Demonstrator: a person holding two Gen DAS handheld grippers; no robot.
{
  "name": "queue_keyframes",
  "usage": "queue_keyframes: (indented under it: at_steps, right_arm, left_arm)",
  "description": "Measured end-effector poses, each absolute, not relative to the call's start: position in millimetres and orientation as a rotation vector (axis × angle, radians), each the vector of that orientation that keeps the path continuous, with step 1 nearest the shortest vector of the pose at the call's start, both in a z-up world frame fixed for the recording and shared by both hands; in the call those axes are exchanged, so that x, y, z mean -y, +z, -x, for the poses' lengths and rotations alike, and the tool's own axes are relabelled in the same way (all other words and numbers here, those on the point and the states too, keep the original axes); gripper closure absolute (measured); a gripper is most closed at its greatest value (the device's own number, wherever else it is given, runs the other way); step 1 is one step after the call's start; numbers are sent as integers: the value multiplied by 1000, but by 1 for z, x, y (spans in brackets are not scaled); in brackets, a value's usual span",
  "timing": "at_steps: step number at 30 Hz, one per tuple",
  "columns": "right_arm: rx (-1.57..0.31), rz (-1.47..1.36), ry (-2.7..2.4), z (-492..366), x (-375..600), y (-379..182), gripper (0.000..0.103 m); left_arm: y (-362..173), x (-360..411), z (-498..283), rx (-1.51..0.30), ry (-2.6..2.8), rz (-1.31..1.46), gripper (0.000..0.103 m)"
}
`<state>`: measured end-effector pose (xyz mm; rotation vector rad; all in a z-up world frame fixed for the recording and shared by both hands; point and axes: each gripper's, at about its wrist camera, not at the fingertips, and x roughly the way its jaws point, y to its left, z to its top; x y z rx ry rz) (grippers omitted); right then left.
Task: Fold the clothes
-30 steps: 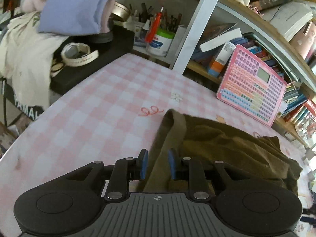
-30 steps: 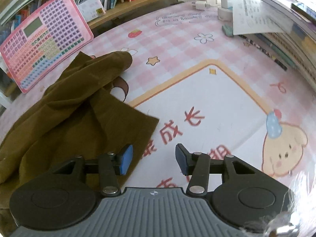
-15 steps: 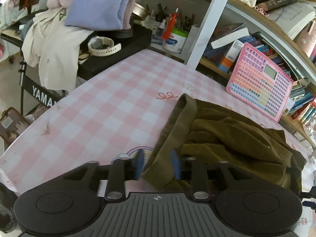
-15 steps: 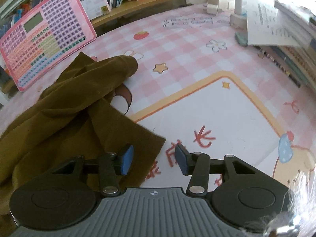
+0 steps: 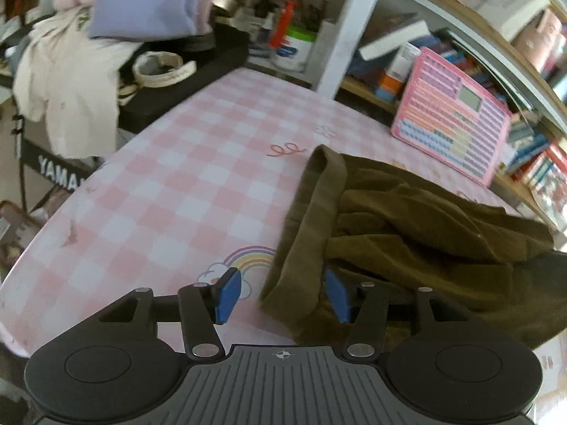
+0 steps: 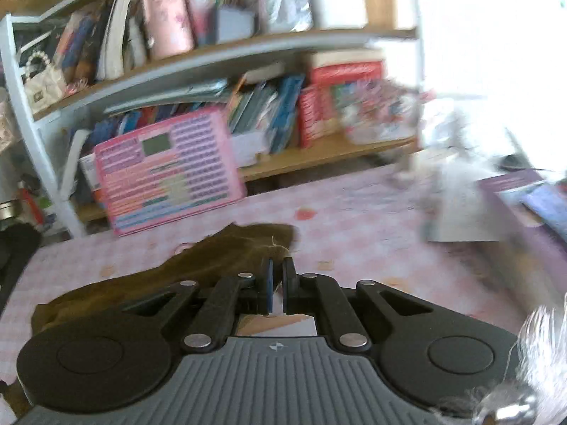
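An olive-brown garment (image 5: pixel 407 219) lies crumpled on the pink checked tablecloth (image 5: pixel 170 194). Its waistband runs toward me in the left wrist view. My left gripper (image 5: pixel 282 295) stands open low over the table, and the near waistband corner lies between its blue pads without being pinched. In the blurred right wrist view the garment (image 6: pixel 212 258) stretches left from my right gripper (image 6: pixel 279 276). That gripper's fingers are nearly together, with a frayed cloth edge caught at their tips.
A pink toy keypad (image 5: pixel 453 120) (image 6: pixel 166 173) leans against crowded bookshelves (image 6: pixel 269 113) at the back. A black stand (image 5: pixel 184 78) with piled clothes and tape rolls borders the table's left. Papers and books (image 6: pixel 524 194) lie at the right edge.
My left gripper's fingers have spread wider around the waistband corner. My right gripper went from open to shut on the garment's edge, and its view swung up toward the shelves.
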<state>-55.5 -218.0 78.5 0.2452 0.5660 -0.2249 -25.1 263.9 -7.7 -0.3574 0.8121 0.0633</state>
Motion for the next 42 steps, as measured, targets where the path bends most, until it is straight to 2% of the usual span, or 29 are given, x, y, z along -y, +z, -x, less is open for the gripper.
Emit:
queue_keyframes:
  at_steps: [4,7,14,17,27,28,29,36,37,38,40,42]
  right_arm:
    - [-804,-334,-425,88,238,15,99]
    - [-888,-350,-507,99,242,-18,98]
    - [-909,-346,-553,103,237,-32,98]
    - [-922,-337,-568,101,235,-38,98]
    - [-914,-364,-578,109,231,-45,97]
    - [-911,-373,-578,110,232,-45,97]
    - [-909,-381,-578,110,233,-45,97]
    - [-907,-379,-588,109,231,-45,96]
    - [-907,-379,-589,108,231,-45,96]
    - [-906,-379,-589,109,231,-45,96]
    - [-905,-379,-590,109,231,-45,96]
    - [-905,-378,-592,109,231,-45,96]
  left_arm:
    - [-11,-268,21,-819,16,358,49]
    - [-10,-270,16,-815,-14,332,49]
    - [-12,-258,-13,-791,-86,235,54]
    - [-17,-249,-29,-788,-121,190,64]
    - [-37,-233,-68,-826,-183,149,68]
    - [-37,-234,-68,-822,-188,161,72]
    - [-36,-235,-68,-817,-194,173,83]
    - [-34,-233,-70,-821,-227,199,85]
    - [-35,-237,-72,-825,-227,228,88]
    - [-35,-241,-72,-824,-229,263,95]
    - [-22,-244,-65,-773,-234,321,101]
    - [-9,-246,-57,-720,-238,379,102]
